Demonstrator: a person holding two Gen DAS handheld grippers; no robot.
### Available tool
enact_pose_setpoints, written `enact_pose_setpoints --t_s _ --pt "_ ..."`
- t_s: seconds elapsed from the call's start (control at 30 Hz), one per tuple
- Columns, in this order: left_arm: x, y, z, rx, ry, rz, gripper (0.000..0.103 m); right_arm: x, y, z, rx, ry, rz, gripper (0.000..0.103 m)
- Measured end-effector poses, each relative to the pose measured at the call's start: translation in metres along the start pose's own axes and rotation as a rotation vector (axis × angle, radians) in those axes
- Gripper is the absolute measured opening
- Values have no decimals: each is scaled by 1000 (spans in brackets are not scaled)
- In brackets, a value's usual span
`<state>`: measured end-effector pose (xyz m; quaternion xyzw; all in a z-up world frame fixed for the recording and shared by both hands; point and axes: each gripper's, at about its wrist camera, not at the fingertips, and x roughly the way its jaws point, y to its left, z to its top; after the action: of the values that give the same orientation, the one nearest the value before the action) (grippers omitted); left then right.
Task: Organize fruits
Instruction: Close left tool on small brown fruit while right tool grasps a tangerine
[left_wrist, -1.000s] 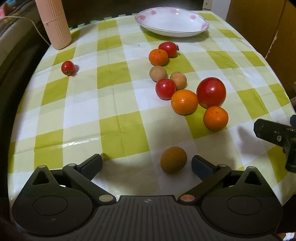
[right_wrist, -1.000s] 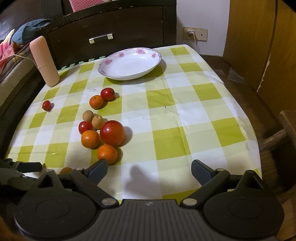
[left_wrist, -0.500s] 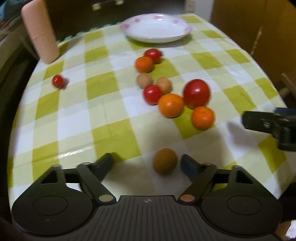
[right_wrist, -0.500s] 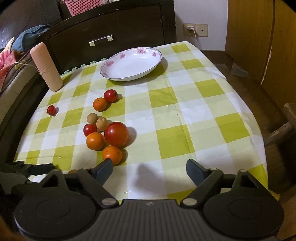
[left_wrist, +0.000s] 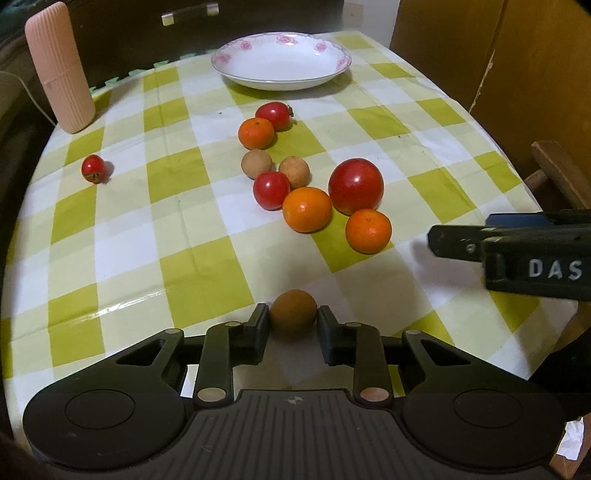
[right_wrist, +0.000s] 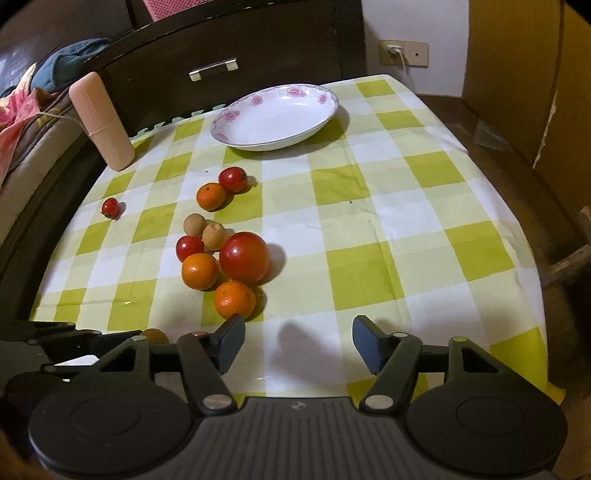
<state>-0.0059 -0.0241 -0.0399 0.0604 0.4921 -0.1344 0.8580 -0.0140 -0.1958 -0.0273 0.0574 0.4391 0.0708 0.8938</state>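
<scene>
Left gripper (left_wrist: 293, 322) pinching a brown, possibly longan-like fruit (left_wrist: 293, 312) at lower centre of the checked tablecloth (left_wrist: 122, 236); right gripper (right_wrist: 298, 345) spread, holding nothing, bottom of frame.

Left gripper (left_wrist: 293, 325) closed around small round brown fruit (left_wrist: 293, 312), both pads touching its sides, near edge of green-and-white checked tablecloth (left_wrist: 122, 236). Beyond: cluster holding large glossy red tomato (left_wrist: 355, 185), three round orange mandarins (left_wrist: 307, 209), two smaller red tomatoes, two tan longan-like fruits (left_wrist: 256, 164). Lone small red fruit (left_wrist: 93, 168) well apart at left. Empty white floral-rimmed dish (left_wrist: 281, 65) at far edge. Ribbed pink cylinder (left_wrist: 59, 67) upright, far left. Black right gripper (left_wrist: 436, 240) entering from right; jaw state unclear, seen side-on.
</scene>
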Motion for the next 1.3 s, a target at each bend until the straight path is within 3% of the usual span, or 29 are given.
enact_pose_setpoints --t_s 0.63,0.67,0.73,0.87,0.97,1.3 --pt "-2 11 1 -52 -8 -51 35 43 47 18 -140 54 31 63" --pt "-1 11 0 -50 -7 -49 35 46 47 18 -141 62 29 62" --pt "-1 10 0 -43 -8 -42 35 52 47 18 -141 84 22 49" --pt "1 9 1 -35 -9 -37 36 53 44 17 -143 81 28 42" --pt "0 9 0 -33 -10 -37 35 52 45 15 -155 82 39 31" --pt "-10 13 4 -59 -38 -10 35 31 38 11 -144 62 60 30"
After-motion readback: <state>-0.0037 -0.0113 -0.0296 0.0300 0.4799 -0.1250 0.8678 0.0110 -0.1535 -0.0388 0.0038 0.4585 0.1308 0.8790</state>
